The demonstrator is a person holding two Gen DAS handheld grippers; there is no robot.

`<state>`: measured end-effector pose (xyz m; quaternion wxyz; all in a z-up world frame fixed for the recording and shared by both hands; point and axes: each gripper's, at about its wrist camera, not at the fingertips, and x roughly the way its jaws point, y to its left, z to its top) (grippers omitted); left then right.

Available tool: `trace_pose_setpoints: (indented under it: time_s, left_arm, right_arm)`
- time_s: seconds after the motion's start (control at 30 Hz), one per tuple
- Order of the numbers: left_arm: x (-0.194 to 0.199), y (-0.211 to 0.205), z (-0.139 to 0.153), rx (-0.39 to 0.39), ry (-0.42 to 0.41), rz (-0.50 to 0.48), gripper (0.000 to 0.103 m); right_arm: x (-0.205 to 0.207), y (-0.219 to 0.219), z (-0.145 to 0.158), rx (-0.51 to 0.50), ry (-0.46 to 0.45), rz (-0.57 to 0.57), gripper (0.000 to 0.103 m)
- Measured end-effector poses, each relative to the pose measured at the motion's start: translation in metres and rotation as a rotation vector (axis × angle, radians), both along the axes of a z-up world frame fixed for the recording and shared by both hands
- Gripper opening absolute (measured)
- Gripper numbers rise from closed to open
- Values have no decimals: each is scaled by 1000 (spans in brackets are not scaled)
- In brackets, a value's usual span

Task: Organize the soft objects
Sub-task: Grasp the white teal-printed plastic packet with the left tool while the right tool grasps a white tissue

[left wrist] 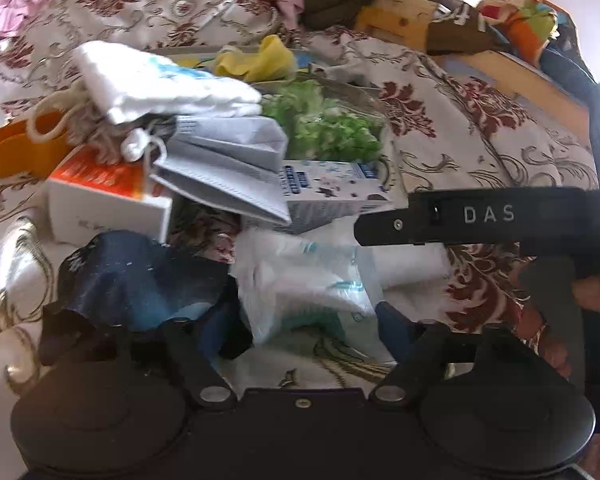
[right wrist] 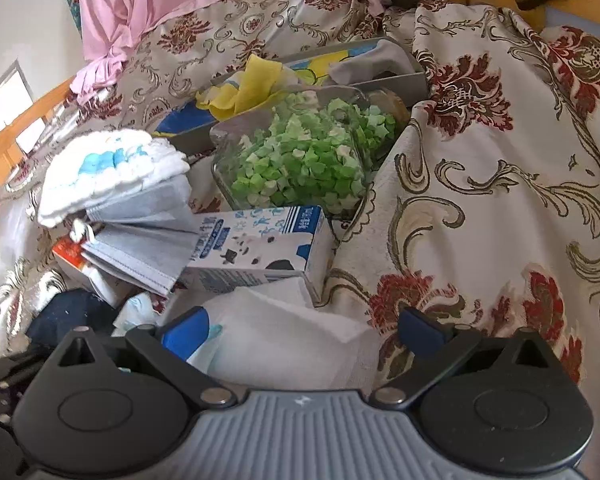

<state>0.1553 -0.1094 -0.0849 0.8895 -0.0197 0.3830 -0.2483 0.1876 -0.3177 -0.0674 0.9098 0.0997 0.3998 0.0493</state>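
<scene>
In the left wrist view my left gripper [left wrist: 306, 330] stands over a white plastic-wrapped pack with teal print [left wrist: 304, 292], which lies between its fingers; the pads do not visibly press on it. A dark navy cloth [left wrist: 140, 276] drapes over its left finger. My right gripper [right wrist: 304, 332] is wide open above a white folded cloth [right wrist: 284, 340] on the bedspread, one blue pad on either side. Further back lies a pile: a white and blue knit cloth [right wrist: 112, 172] on grey face masks [right wrist: 140, 240]. The right gripper's black body [left wrist: 480, 216] crosses the left wrist view.
A milk carton [right wrist: 260, 248] lies behind the white cloth, with a clear container of green paper stars [right wrist: 300, 156] beyond it. A grey tray [right wrist: 404, 80] holds a yellow cloth [right wrist: 256, 80]. An orange and white box [left wrist: 104, 196] and an orange band [left wrist: 24, 148] sit left. Floral bedspread [right wrist: 500, 200] right.
</scene>
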Motion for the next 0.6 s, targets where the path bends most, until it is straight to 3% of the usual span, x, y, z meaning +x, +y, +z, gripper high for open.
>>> trace_pose_setpoints:
  time_s: [0.37,0.6]
  left_arm:
    - [-1,9,7,-16,-21,12,79]
    - [-3,3,11,54,-97,-22,87]
  right_arm:
    - [-3,12,-4,-88,1,42,99]
    - [-7,24,-3,-105,-8,110,84]
